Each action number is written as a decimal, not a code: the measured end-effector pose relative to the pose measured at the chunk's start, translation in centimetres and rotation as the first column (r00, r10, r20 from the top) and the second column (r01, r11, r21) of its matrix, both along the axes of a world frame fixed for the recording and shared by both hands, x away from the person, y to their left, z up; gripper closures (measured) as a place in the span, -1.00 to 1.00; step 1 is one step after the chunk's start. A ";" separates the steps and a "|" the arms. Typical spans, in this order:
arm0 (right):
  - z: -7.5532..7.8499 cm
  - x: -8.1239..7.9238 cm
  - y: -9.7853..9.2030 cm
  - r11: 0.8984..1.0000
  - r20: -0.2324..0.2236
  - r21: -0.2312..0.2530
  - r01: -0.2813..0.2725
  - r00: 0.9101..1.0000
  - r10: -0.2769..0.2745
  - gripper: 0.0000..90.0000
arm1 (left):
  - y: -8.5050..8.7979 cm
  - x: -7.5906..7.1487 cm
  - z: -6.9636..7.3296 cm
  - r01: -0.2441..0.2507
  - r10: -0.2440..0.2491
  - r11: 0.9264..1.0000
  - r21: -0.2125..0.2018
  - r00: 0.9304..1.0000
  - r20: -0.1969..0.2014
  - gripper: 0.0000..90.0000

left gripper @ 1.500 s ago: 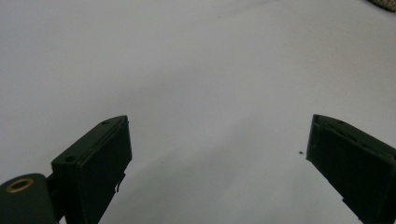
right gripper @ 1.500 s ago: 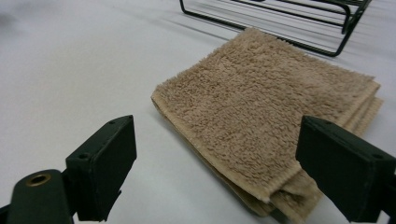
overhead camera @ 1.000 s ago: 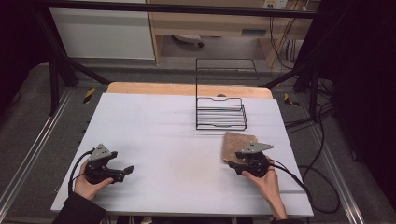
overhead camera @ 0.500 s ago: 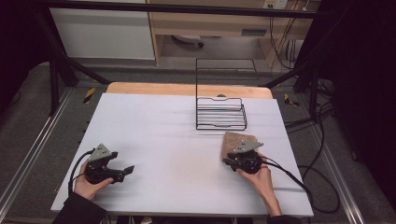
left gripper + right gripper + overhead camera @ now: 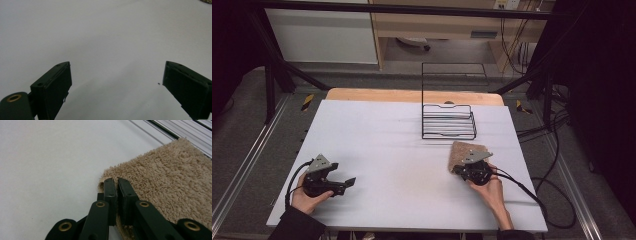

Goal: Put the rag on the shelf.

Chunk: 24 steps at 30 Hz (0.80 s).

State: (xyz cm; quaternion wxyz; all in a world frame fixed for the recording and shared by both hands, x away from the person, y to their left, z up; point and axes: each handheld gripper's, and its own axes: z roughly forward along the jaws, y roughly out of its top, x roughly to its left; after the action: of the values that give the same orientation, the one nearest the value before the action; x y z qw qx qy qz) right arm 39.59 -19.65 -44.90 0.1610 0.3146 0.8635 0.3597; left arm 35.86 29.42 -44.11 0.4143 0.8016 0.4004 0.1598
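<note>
Fluffy beige rectangular towel [image 5: 165,185] lying flat just in front of black wire rack [image 5: 448,121] — edge pinched by right gripper [image 5: 117,185], jaws just closed. Left gripper [image 5: 117,82], far left of rack — spread wide, holding nothing.

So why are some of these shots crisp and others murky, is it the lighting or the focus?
High view: the white table is evenly lit, the room around it falls into darkness, and the picture is soft. Left gripper view: the near jaws are dark and slightly blurred, with faint shadows on the tabletop. Right gripper view: the beige towel shows sharp pile where the right gripper pinches its edge; no glare.
</note>
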 end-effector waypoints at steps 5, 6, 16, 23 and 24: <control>0.5 -0.2 -0.1 1.000 0.010 0.023 0.006 1.000 -0.007 0.95 | 0.0 0.0 0.0 0.000 0.000 1.000 -0.002 1.000 0.001 -0.81; 0.7 -0.3 -0.1 0.999 0.015 0.033 0.005 1.000 -0.006 0.95 | 0.0 0.0 0.0 -0.003 0.003 1.000 -0.005 1.000 0.001 -0.81; 2.0 -1.3 1.3 0.994 0.019 0.092 -0.062 0.998 0.061 0.95 | 0.0 0.0 0.0 -0.004 0.004 1.000 -0.006 1.000 0.001 -0.81; 2.0 -1.8 1.9 0.986 -0.005 0.119 -0.114 0.993 0.115 0.95 | 0.1 0.0 0.0 -0.003 0.003 1.000 -0.006 1.000 0.002 -0.81; 2.1 -1.9 2.0 0.984 -0.007 0.124 -0.125 0.992 0.127 0.95 | 0.0 0.0 0.0 -0.003 0.003 1.000 -0.006 1.000 0.001 -0.81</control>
State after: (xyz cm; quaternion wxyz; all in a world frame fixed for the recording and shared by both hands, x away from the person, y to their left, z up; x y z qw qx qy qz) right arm 37.71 -17.60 -42.84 0.1116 0.2714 0.8590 0.4194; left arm 35.87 29.47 -44.10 0.4166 0.7995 0.4020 0.1598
